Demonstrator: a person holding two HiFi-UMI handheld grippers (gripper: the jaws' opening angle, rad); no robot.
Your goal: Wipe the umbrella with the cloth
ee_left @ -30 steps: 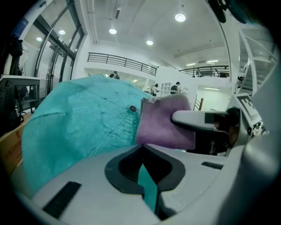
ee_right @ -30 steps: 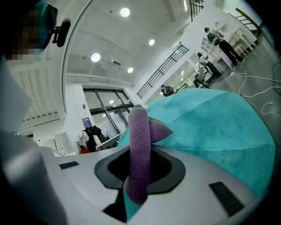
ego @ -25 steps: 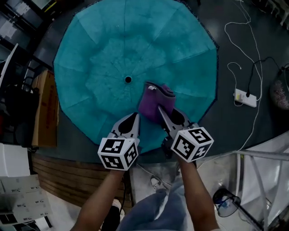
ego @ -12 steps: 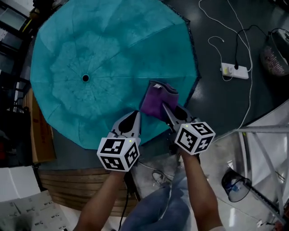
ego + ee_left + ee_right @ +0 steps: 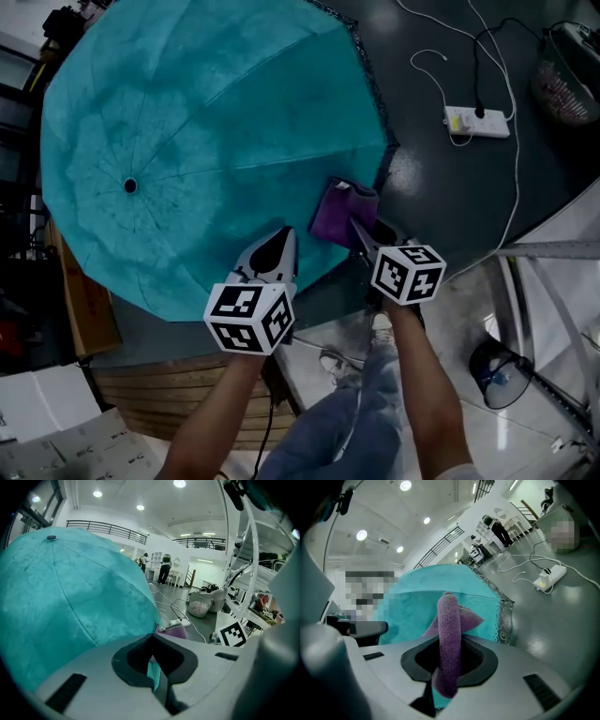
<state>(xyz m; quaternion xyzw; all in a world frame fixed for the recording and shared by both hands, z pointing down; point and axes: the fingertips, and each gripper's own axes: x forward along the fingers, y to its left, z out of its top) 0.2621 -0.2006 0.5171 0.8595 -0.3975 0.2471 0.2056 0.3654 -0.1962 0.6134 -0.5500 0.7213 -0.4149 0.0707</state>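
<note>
The right gripper (image 5: 362, 232), its fingers clamped on the cloth (image 5: 341, 210), is at the rim of the umbrella (image 5: 206, 131), whose canopy spreads ahead-left of them; the left gripper (image 5: 277, 246) fingers pinch its edge.

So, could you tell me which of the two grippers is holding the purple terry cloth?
The right gripper: its jaws are shut on the purple terry cloth, whereas the left gripper pinches the rim of the teal fabric umbrella.
</note>
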